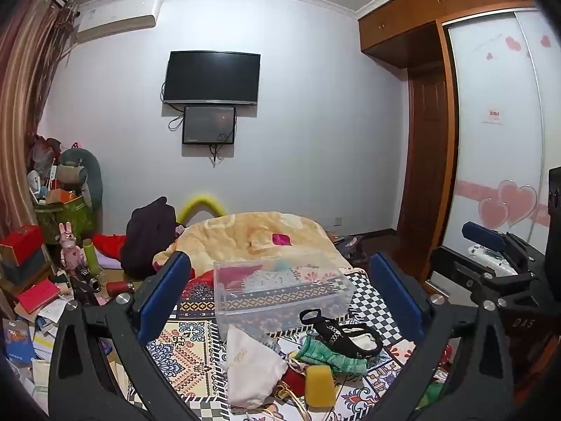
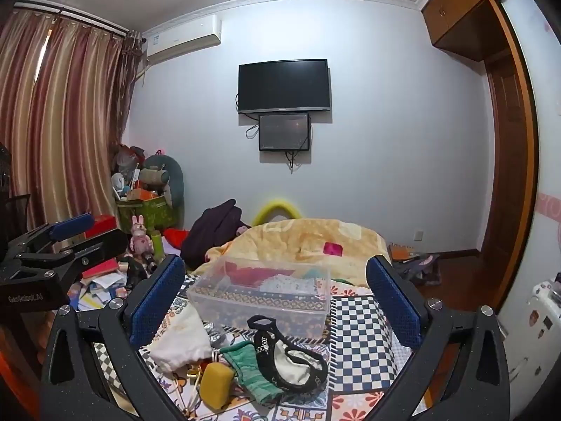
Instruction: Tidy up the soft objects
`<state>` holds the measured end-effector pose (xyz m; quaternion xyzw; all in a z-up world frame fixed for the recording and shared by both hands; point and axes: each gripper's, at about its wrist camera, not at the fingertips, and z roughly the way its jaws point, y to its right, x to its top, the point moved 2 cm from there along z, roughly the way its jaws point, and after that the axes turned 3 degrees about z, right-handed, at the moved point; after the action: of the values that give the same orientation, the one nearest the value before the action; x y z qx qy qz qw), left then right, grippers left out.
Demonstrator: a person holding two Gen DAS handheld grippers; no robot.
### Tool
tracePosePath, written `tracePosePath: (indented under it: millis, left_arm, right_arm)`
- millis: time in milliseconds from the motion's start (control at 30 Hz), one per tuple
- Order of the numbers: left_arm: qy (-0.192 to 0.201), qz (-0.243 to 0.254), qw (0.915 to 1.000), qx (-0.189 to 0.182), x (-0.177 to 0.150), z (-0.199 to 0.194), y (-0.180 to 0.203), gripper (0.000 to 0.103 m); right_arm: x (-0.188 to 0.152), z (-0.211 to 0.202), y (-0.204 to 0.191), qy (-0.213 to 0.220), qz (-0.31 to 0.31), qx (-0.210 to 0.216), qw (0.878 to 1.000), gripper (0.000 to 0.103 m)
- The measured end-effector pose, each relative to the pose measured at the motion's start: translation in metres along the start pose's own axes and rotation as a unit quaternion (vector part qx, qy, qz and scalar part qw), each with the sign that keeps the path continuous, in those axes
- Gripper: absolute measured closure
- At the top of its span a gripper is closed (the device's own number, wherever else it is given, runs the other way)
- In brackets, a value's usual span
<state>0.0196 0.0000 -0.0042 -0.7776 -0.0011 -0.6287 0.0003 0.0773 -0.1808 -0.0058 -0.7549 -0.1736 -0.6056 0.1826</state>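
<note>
Left wrist view: I hold my left gripper (image 1: pixel 280 301) spread wide, grasping nothing, above the patterned bedspread (image 1: pixel 189 347). White pouch (image 1: pixel 250 368), yellow sponge (image 1: pixel 319 386), green cloth (image 1: pixel 333 356) and black-trimmed underwear (image 1: pixel 345 333) lie before the clear bin (image 1: pixel 280 291). My right gripper (image 2: pixel 277 301) is likewise released.

dim cool indoor light, soft shadows, heavy fisheye bending, dark vignetted corners.

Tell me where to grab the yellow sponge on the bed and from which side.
Grip the yellow sponge across its two long flat sides, near the middle, coming from above. It lies apart from the green cloth with its top face exposed. The right gripper is open and wide enough, judging by view.
</note>
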Motion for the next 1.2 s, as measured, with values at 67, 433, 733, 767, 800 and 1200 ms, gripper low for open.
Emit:
tracePosePath:
  millis: [67, 433, 733, 767, 800, 1200]
  left_arm:
    - [0.0, 0.003, 1.0, 0.0, 0.0002, 0.0007, -0.0002, 0.0]
    - [0.001, 0.005, 1.0, 0.002, 0.0, 0.0021, -0.0034, 0.0]
    - [0.004, 0.008, 1.0, 0.003, 0.0, -0.002, 0.003, 0.0]
    - [0.004, 0.008, 1.0, 0.002, -0.0001, -0.0019, 0.0032, 0.0]
    - [0.004, 0.007, 1.0, 0.002, -0.0002, -0.0019, 0.0034, 0.0]
    - [0.007, 0.009, 0.9999, -0.002, 0.0024, -0.0049, 0.0034, 0.0]
  right_arm:
    - [-0.0009, 0.0039, -0.0012, -0.003, 0.0, 0.0, 1.0, 0.0]
    - [0.0009, -0.0019, -0.0017, 0.003, 0.002, 0.001, 1.0, 0.0]
    - [0.0022, -0.0028, -0.0033, 0.004, 0.006, 0.004, 1.0, 0.0]
    - [0.0023, -0.0032, -0.0031, 0.005, 0.006, 0.005, 1.0, 0.0]
    - [0.0025, -0.0031, -0.0032, 0.005, 0.006, 0.005, 1.0, 0.0]
    - [0.0063, -0.0053, -0.0035, 0.01, 0.007, 0.005, 1.0, 0.0]
